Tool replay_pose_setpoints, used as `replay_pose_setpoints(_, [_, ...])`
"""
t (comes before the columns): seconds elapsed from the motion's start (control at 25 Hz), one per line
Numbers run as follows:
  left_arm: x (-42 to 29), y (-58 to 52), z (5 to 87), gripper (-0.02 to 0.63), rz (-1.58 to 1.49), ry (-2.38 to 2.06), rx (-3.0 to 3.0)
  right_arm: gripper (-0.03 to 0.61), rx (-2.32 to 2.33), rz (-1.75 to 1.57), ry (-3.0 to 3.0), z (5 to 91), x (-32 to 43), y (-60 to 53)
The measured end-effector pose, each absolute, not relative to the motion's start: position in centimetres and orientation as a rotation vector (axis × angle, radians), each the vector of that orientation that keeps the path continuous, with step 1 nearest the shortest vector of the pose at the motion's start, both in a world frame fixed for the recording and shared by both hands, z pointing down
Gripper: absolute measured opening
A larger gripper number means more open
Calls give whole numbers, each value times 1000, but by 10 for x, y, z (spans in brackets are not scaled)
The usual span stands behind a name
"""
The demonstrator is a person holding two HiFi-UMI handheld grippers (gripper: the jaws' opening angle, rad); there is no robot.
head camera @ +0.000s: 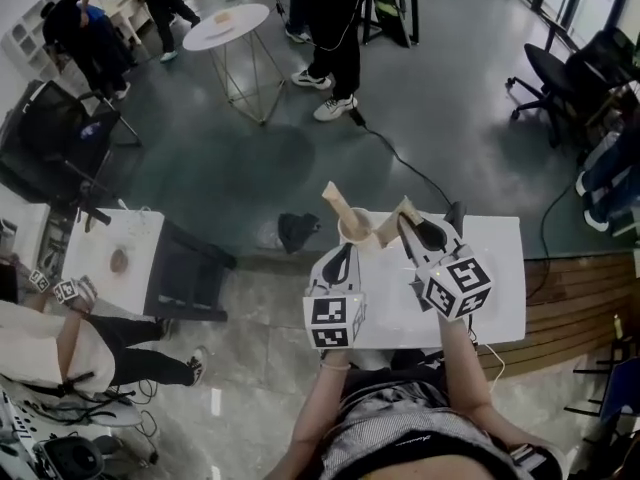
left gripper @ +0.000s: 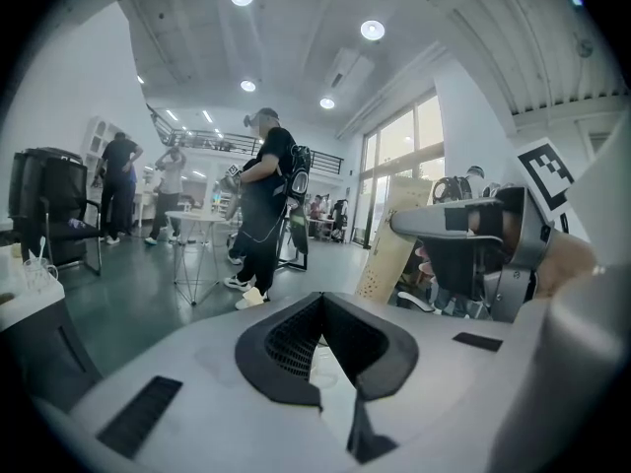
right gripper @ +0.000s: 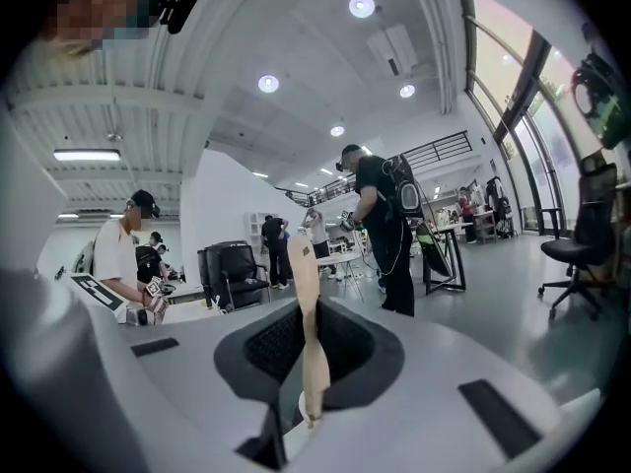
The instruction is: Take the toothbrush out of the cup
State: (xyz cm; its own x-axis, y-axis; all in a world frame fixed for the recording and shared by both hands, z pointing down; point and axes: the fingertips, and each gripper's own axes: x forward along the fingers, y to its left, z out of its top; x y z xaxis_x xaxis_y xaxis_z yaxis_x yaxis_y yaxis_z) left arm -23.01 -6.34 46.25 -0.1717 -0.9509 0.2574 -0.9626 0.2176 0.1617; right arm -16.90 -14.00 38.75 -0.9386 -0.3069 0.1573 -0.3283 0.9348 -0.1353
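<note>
At the far left corner of the white counter (head camera: 490, 268), in the head view, is the cup (head camera: 350, 230), close to the far edge. Beyond that edge grey floor lies open, crossed by a black cable (head camera: 400, 158), with a dark bundle (head camera: 297, 230) near the corner. A wooden stick (head camera: 334, 200) leans up-left out of the cup. The left gripper (head camera: 345, 253) reaches to the cup's near side. The right gripper (head camera: 405, 228) holds the toothbrush (head camera: 392, 226) tilted beside the rim; whether its lower end is clear of the cup I cannot tell.

Left gripper view: its fingers (left gripper: 286, 345) are nearly together, pinching a pale wall, the cup's. Open floor lies ahead, with a standing person (left gripper: 261, 205) further off.

Right gripper view: the fingers (right gripper: 347, 348) are clamped on the toothbrush (right gripper: 308, 333), upright between them. An office chair (right gripper: 582, 249) stands at right across open floor.
</note>
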Motion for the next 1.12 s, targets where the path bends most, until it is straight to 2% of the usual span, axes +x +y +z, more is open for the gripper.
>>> replay_pose_setpoints(0.56, [-189, -81, 456, 5, 70, -2169, 1832, 81, 503, 349, -3005, 363, -104, -155])
replay_pose_setpoints(1.12, [-181, -84, 451, 5, 65, -2196, 1822, 81, 514, 393, -3034, 351, -67, -164])
